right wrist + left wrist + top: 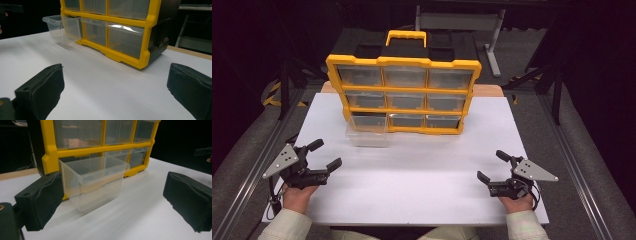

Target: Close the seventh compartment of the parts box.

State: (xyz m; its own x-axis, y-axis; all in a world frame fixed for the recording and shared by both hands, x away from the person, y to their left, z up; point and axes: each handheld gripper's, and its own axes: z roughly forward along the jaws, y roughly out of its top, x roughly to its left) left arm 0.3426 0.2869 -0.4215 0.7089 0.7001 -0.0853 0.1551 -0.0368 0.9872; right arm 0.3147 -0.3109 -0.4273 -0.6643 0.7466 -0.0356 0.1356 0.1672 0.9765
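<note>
In the high view, a yellow organiser (pixel 404 95) with three rows of three clear drawers stands upright at the far middle of the white table (pixel 412 185), its carry handle on top. The clear drawer (pixel 367 131) at its bottom left is pulled out toward the near side and juts from its slot over the table. The left gripper (pixel 325 155) rests on the near left of the table in the person's hand, its jaws spread apart and empty, aimed toward the drawer but well apart from it. The right gripper (pixel 496 167) sits on the near right, jaws likewise spread and holding nothing, well apart from the organiser. In the left gripper view, the two black jaws stand wide at either side of the picture, and the clear drawer (pixel 93 182) shows between them farther off, sticking out of the yellow organiser (pixel 50 152); neither jaw touches it. In the right gripper view, the jaws are again wide apart over bare table (pixel 100 82), the organiser (pixel 147 37) stands ahead, and the pulled-out drawer (pixel 62 27) shows at the far left of its bottom row.
</note>
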